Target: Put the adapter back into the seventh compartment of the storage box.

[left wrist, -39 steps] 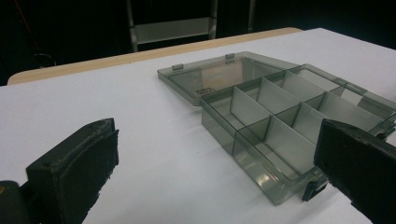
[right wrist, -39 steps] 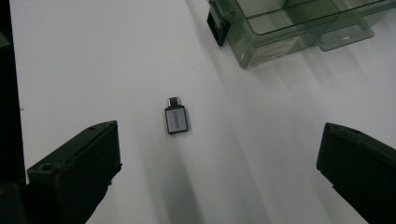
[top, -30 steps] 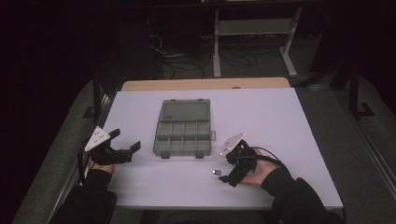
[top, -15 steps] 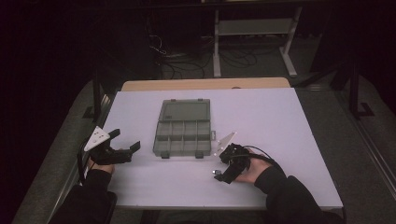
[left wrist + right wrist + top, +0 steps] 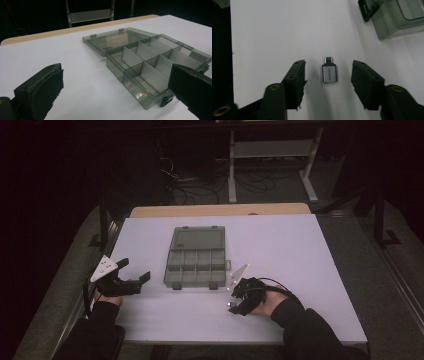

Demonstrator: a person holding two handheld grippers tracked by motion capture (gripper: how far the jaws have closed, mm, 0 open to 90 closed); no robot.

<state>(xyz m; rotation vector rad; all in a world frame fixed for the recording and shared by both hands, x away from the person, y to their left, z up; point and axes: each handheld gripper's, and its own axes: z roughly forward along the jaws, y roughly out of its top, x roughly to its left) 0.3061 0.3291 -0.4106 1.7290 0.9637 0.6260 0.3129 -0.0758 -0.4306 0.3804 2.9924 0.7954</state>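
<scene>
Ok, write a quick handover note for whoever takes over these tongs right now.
Right tongs: open, jaws straddling the small grey UGREEN adapter, which lies flat on the white table; not gripped yet.
Left tongs: open, holding nothing, resting left of the organizer box.
Box: lid open, the compartments look empty.
Done: box open, right tongs lined up on the adapter.
Left, probably: close on the adapter, lift it and place it in a compartment.

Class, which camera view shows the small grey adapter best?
The right gripper view: the adapter lies flat between the open jaws, its lettering readable. In the high view it is a tiny speck under the right gripper.
</scene>
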